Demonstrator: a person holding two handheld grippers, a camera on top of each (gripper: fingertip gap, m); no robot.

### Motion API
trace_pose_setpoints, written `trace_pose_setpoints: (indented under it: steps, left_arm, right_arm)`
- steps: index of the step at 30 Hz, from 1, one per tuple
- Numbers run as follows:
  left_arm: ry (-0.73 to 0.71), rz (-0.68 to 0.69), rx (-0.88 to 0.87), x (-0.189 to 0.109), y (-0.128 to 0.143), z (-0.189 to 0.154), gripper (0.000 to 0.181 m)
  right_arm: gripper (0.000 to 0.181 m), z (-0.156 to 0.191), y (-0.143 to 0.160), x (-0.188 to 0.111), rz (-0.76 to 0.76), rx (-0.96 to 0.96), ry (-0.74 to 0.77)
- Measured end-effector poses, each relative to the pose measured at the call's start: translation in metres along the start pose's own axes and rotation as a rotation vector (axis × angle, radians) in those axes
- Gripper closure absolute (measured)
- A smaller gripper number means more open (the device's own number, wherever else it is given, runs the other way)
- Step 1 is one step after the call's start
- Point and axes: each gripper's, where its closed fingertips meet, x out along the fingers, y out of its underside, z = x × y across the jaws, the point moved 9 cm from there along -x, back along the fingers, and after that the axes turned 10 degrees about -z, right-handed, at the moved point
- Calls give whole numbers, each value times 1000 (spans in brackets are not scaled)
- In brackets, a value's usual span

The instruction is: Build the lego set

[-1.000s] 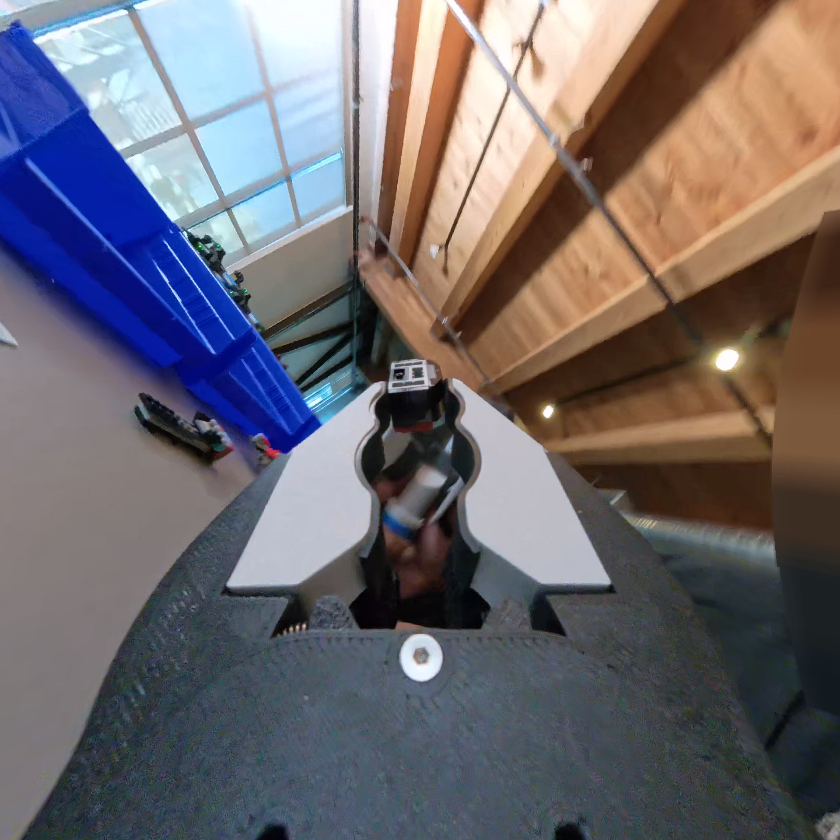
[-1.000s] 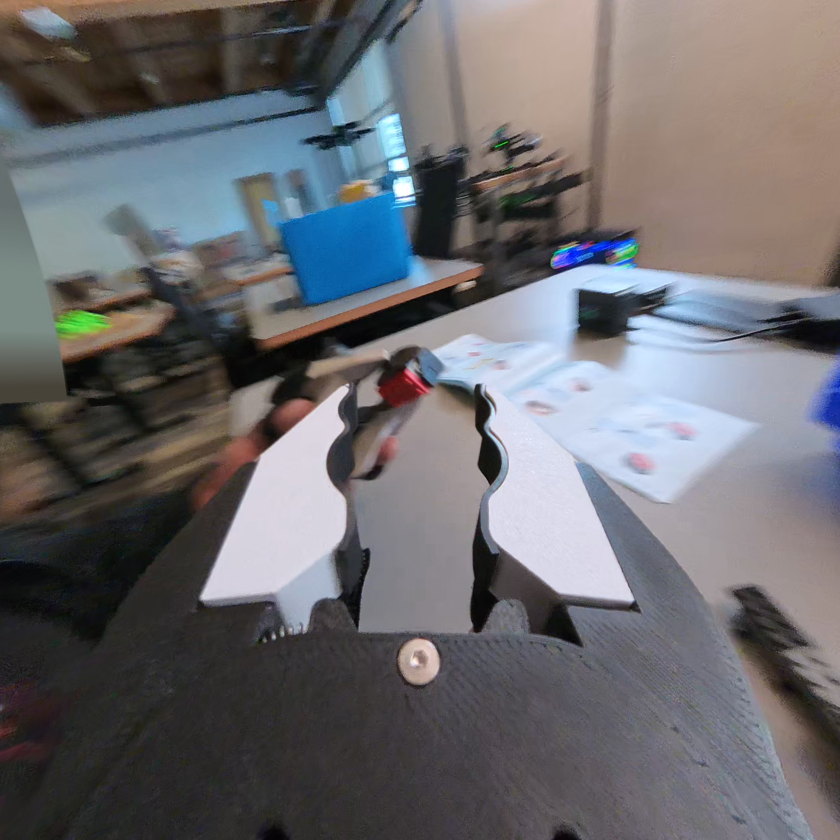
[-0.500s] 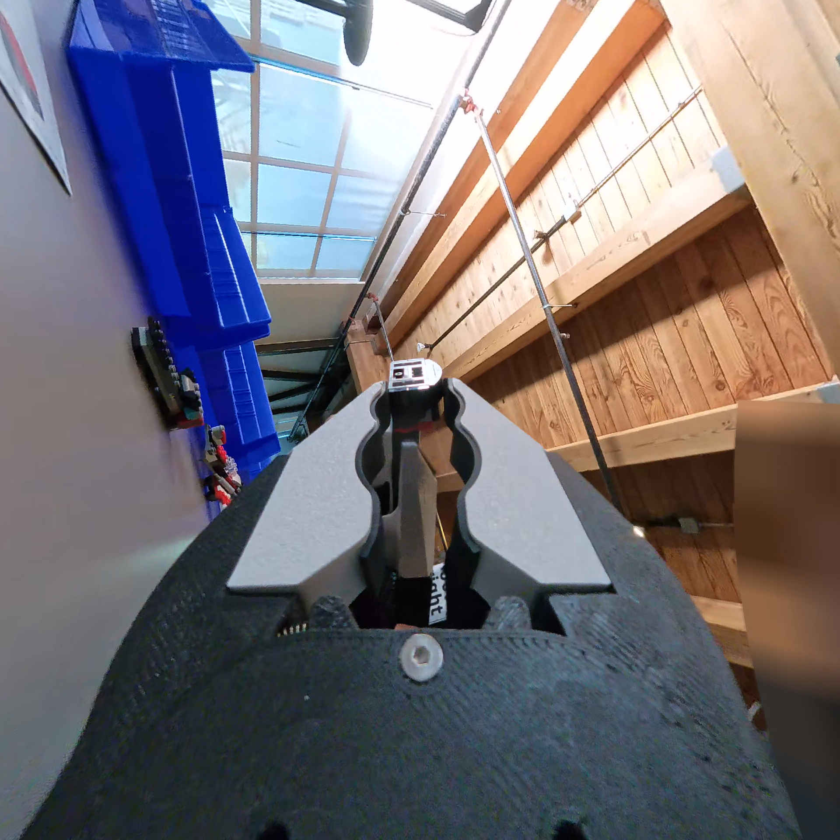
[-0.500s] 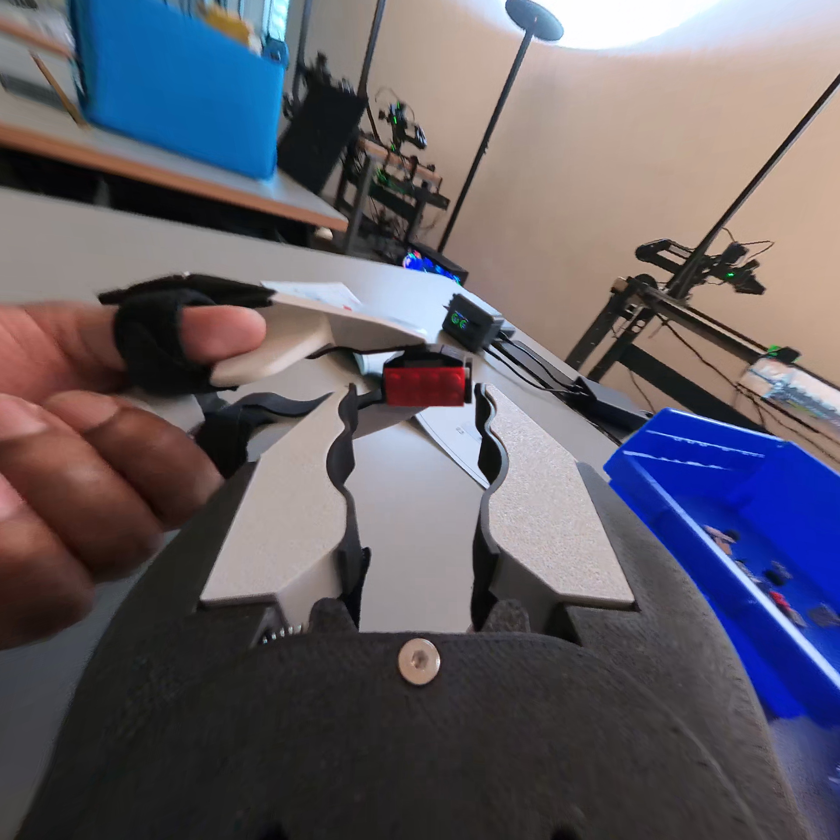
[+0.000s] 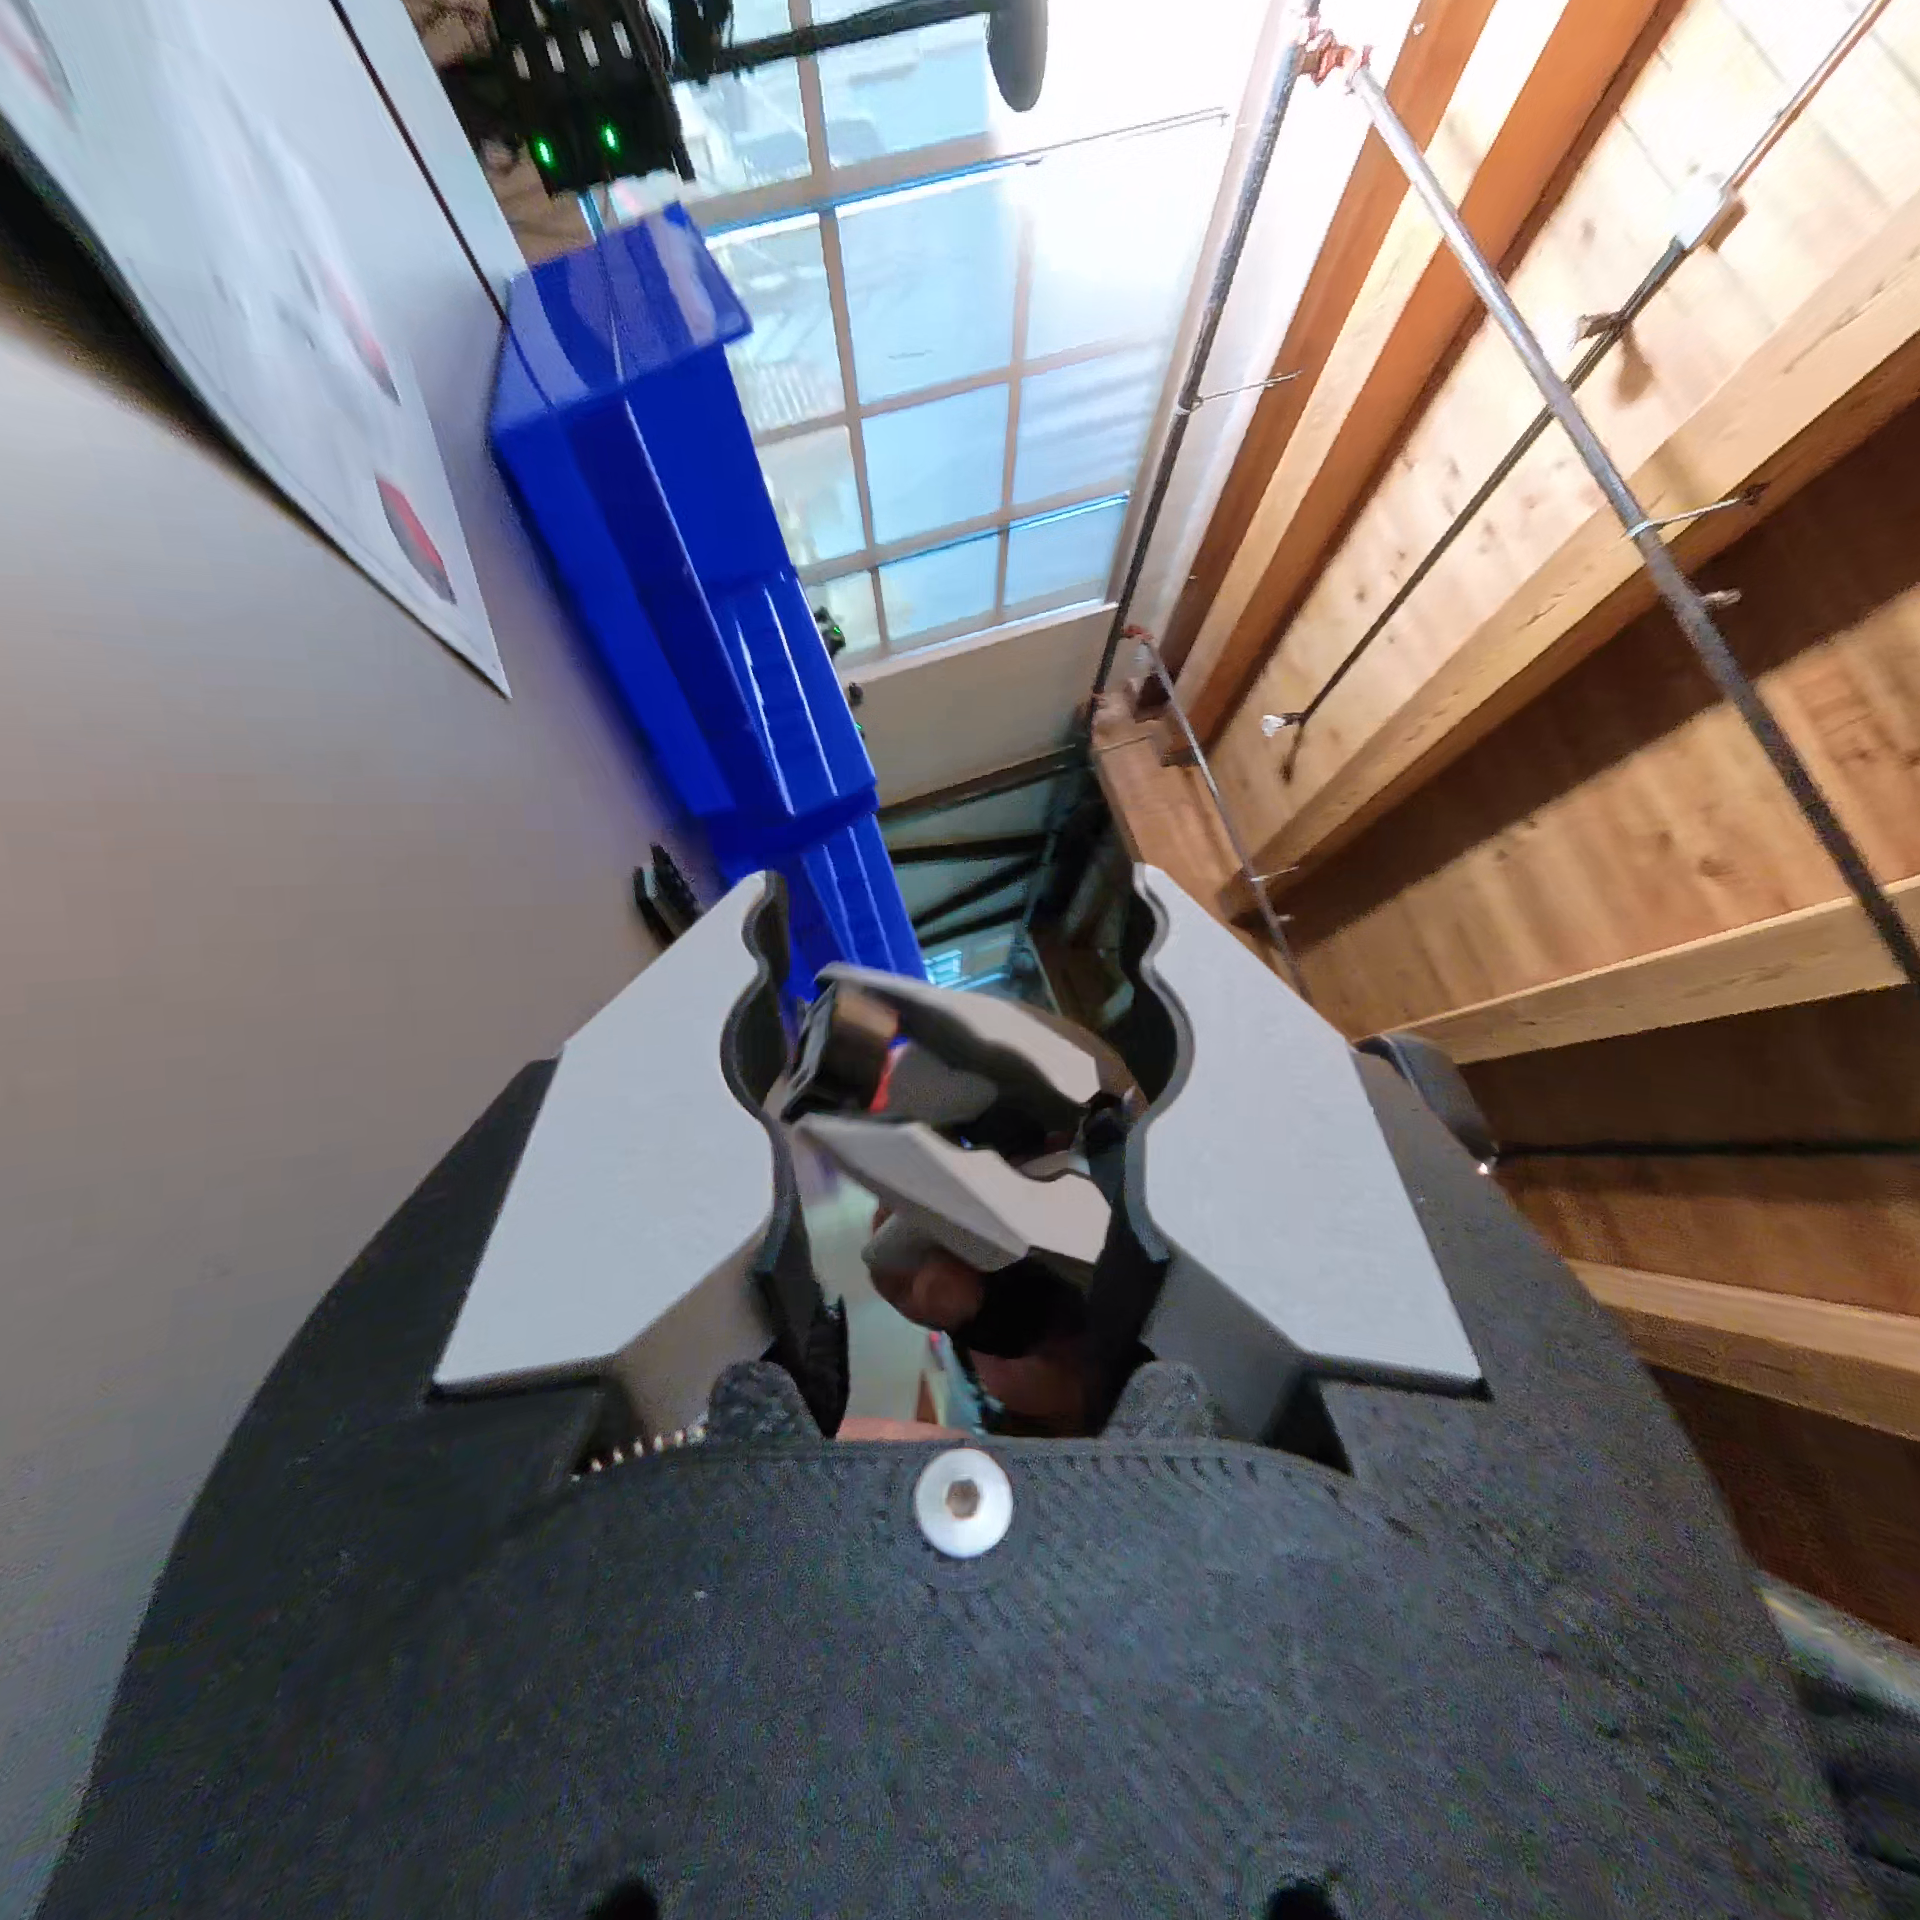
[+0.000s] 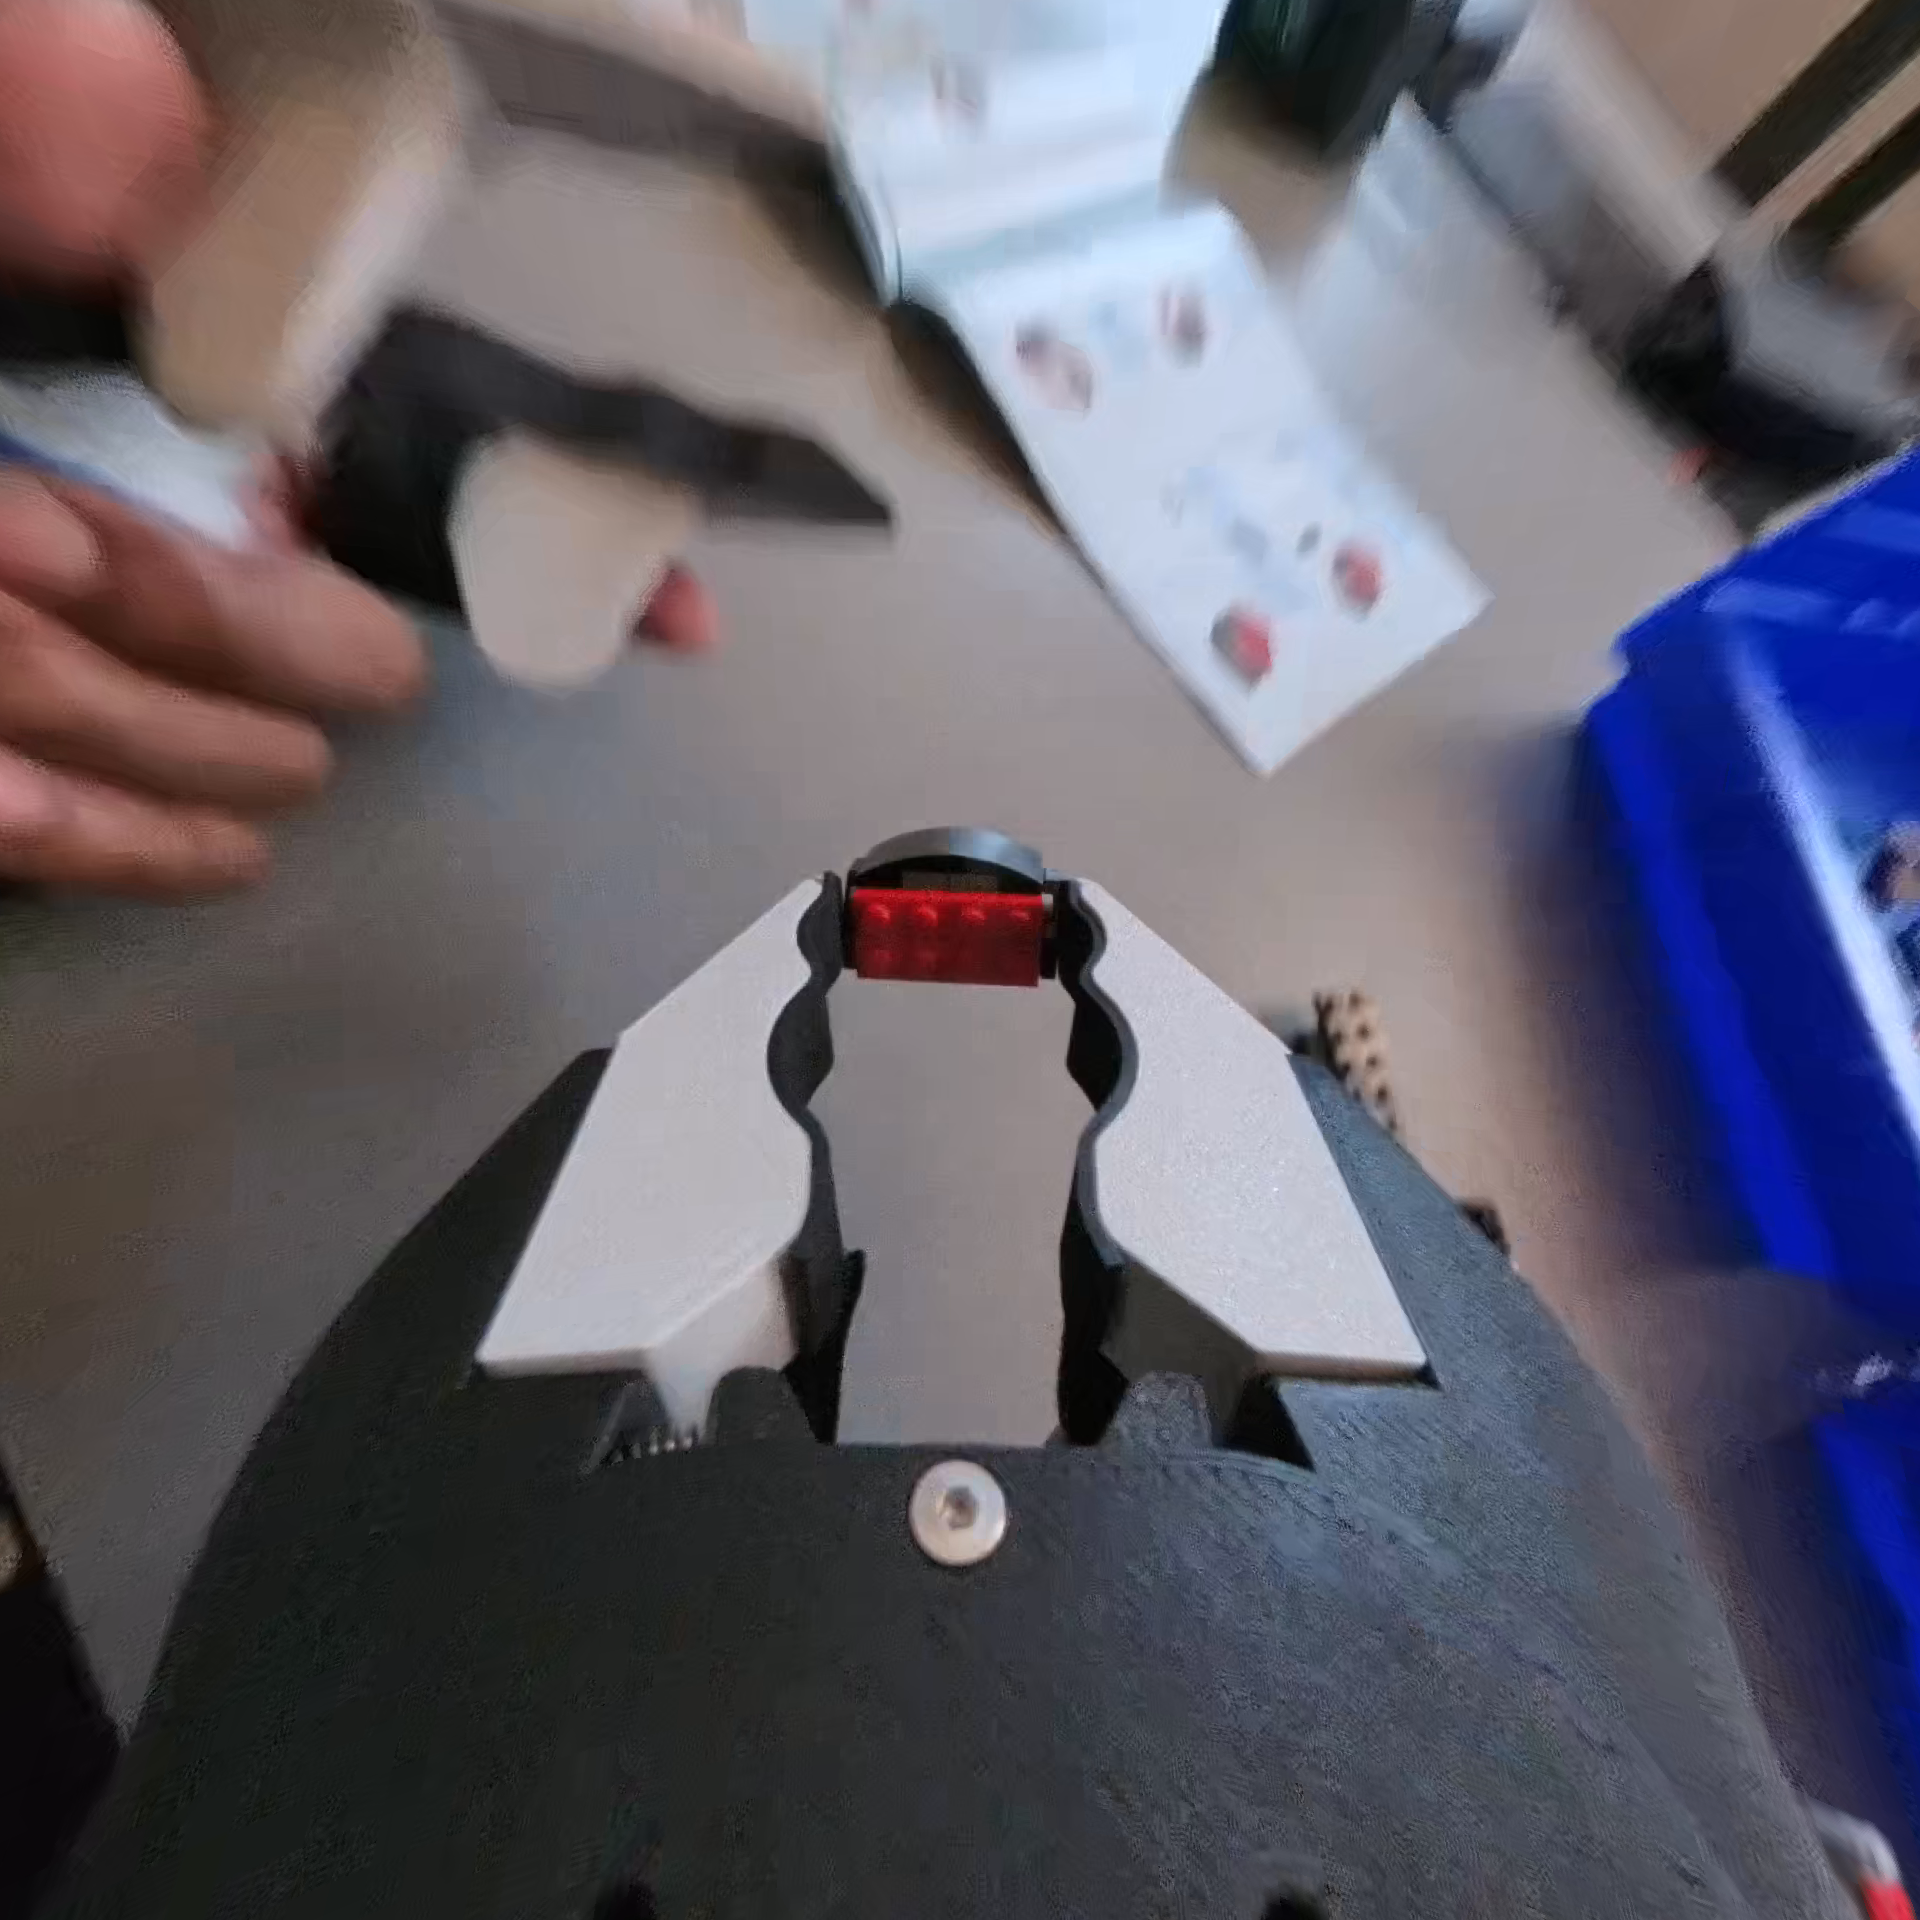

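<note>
A pale grey counter (image 6: 623,831) fills the right wrist view; the left wrist view tilts up to wood ceiling beams (image 5: 1558,520) and one paned window (image 5: 935,364). One open booklet (image 6: 1195,416) lies at upper centre, one blue bin (image 6: 1766,883) at the right edge. The right tongs (image 6: 948,935) pinch one red brick (image 6: 948,938) with a black piece behind it, at frame centre. The left tongs (image 5: 951,914) stand apart, empty. One blurred hand (image 6: 156,675) is at upper left.

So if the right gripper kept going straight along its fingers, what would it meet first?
Probably the bare grey table. The right gripper, shut on a red-and-black lego piece, points at it; depth is unclear.
</note>
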Motion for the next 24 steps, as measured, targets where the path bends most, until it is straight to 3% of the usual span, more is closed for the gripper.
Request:
trace_pose_setpoints:
  steps: [5, 11, 16, 21, 24]
  left_arm:
    - [19, -2, 37, -4, -7, -5, 117]
    - [40, 52, 84, -1, -2, -10, 116]
    - [53, 56, 156, -4, -9, -12, 114]
    - [25, 24, 335, -9, -26, -14, 105]
    - [-2, 7, 493, -13, -35, -19, 99]
  right_arm:
    - [140, -8, 25, 1, 256, 78, -102]
    - [128, -13, 29, 5, 264, 106, -130]
    - [125, -18, 21, -20, 74, 140, -124]
    - [124, -13, 9, -46, -318, 249, -197]
    - [125, 0, 3, -42, -494, 345, -295]
